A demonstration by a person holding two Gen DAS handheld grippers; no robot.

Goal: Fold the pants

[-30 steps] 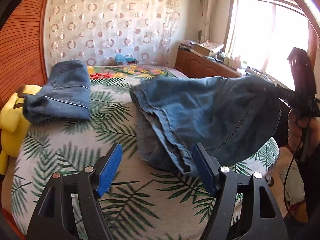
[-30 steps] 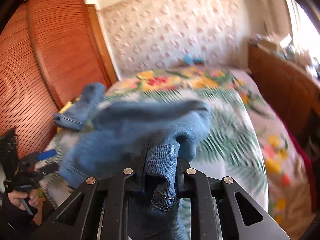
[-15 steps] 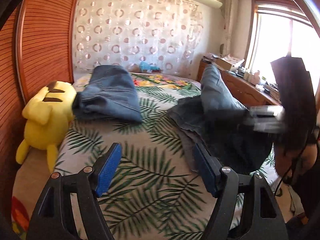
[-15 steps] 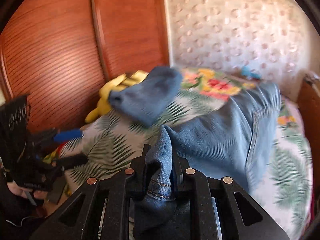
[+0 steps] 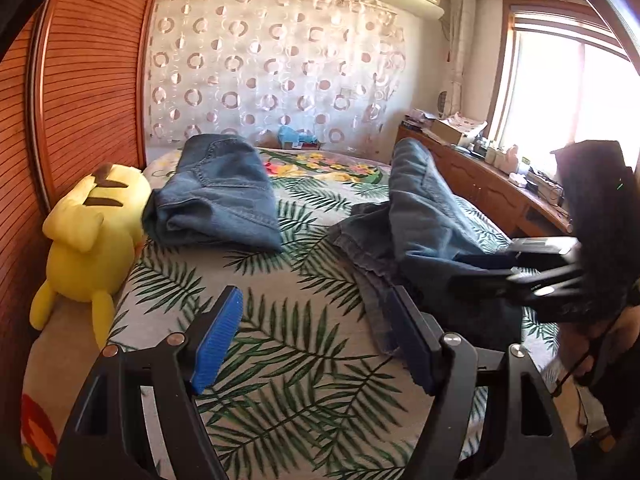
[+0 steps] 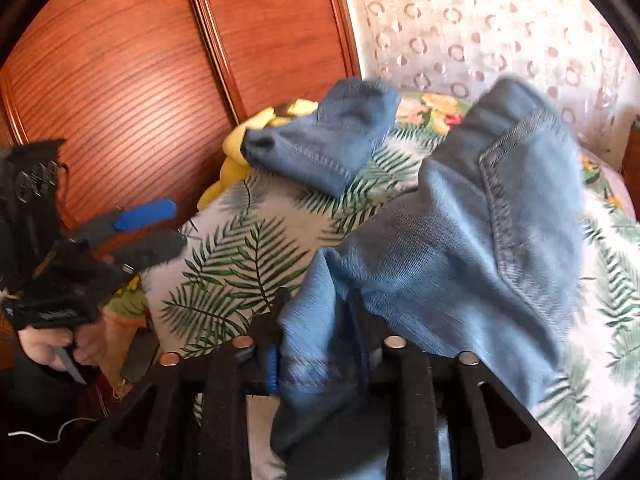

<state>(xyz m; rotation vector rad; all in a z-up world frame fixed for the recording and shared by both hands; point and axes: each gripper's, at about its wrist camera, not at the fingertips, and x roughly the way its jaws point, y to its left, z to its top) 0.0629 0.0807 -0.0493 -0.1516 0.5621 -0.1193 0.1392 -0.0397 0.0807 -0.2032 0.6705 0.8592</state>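
A pair of blue jeans (image 5: 424, 216) lies heaped on the right of the leaf-print bed (image 5: 280, 344), one part still raised. My right gripper (image 6: 320, 312) is at the near edge of these jeans (image 6: 460, 248). Its jaws are opening, and a fold of denim hangs loosely between them. The left wrist view shows that gripper (image 5: 516, 268) coming in from the right. My left gripper (image 5: 312, 300) hovers open over bare bedspread with nothing between its fingers. It appears as blue pads (image 6: 148, 210) at the left of the right wrist view.
A second, folded pair of jeans (image 5: 216, 192) rests at the far left beside a yellow plush toy (image 5: 92, 232). A wooden slatted wardrobe (image 5: 88, 92) runs along the left. A cluttered wooden cabinet (image 5: 480, 184) stands under the window on the right.
The right gripper swung the jeans across and down onto the bed, then its jaws widened around the denim fold. The left gripper shifted left, bringing the plush toy into its view.
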